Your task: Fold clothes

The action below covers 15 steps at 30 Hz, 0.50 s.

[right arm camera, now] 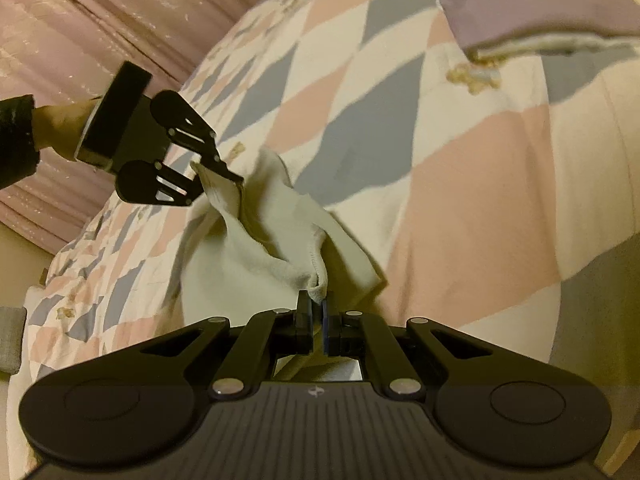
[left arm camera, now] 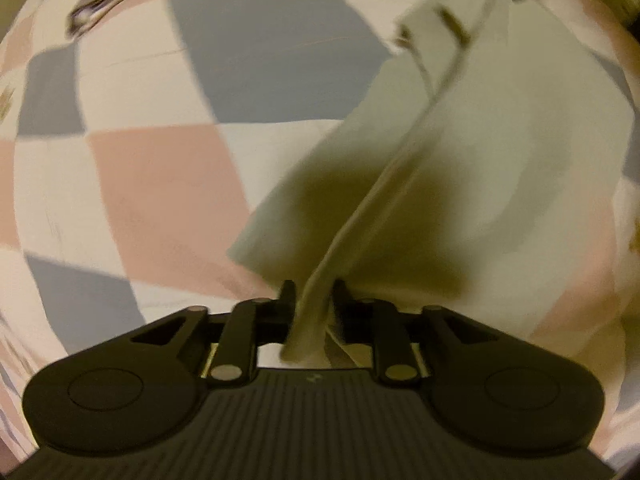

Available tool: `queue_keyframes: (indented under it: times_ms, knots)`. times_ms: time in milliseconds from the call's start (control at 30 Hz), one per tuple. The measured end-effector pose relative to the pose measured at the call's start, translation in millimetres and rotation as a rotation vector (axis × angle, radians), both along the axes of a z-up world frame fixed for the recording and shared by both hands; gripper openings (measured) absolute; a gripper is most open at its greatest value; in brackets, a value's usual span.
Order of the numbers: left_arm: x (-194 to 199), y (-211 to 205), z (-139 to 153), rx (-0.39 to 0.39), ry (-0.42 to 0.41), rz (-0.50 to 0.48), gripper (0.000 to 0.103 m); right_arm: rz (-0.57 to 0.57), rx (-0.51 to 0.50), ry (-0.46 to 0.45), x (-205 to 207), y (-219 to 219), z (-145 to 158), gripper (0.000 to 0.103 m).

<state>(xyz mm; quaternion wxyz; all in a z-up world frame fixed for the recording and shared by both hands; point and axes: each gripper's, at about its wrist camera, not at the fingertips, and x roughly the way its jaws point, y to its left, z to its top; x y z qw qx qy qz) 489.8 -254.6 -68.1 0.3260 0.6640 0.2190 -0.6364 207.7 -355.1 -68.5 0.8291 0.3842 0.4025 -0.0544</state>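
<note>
The left tongs hang above a bed, their black fingers a little apart with a gathered edge of a white garment running up between them; whether the pads still press on the cloth I cannot tell, since the picture is blurred. The garment is soft, matte cotton-like fabric with a raised seam, spreading from the tongs in a broad flat panel onto the quilt — a smooth cover of diamond patches in pink, grey-blue and cream.

From the right wrist view, the right tongs are clenched on a hemmed corner of the same white garment; a stitched edge curls just above the tips. The cloth sags in a loose, rumpled trough between the two tools, its lower part resting on the quilt. The left tongs appear there at the far end, a bare hand and dark sleeve behind them. A pleated mauve curtain hangs beyond the bed, and a lilac cloth with a pale edge lies at the upper right.
</note>
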Motion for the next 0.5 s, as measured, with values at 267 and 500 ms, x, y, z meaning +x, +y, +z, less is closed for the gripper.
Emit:
queue_keyframes:
  times_ms: [267, 500]
  knots:
    - [54, 15, 26, -0.094, 0.127, 0.333, 0.033, -0.078, 0.076, 0.019, -6, -5, -8, 0.023]
    - [75, 8, 16, -0.154, 0.346, 0.582, 0.045, -0.137, 0.113, 0.032, -4, -6, -12, 0.024]
